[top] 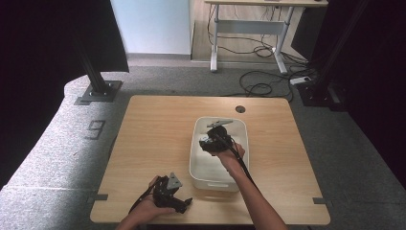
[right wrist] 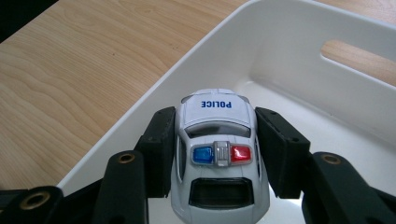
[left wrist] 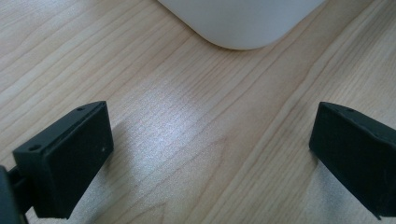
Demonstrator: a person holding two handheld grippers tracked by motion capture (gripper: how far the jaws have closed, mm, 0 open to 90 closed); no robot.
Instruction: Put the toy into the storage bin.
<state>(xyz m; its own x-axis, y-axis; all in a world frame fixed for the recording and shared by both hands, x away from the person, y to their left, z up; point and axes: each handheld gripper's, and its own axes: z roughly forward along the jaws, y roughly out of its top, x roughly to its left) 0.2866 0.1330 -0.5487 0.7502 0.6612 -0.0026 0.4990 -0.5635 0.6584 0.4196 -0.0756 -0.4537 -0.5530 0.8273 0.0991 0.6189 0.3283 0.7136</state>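
Observation:
A white toy police car with a blue and red light bar and the word POLICE on its bonnet sits between the jaws of my right gripper, which is shut on its sides. Gripper and car hang inside the white bin, near its left wall. In the high view the right gripper is over the bin, and the car shows as a small white patch. My left gripper stands open over bare wood near the table's front edge, below the bin's corner; it appears in the high view too.
The wooden table has a round cable hole at the back. Black frame posts stand on the carpet to the left and right. A white desk with cables beneath it is behind.

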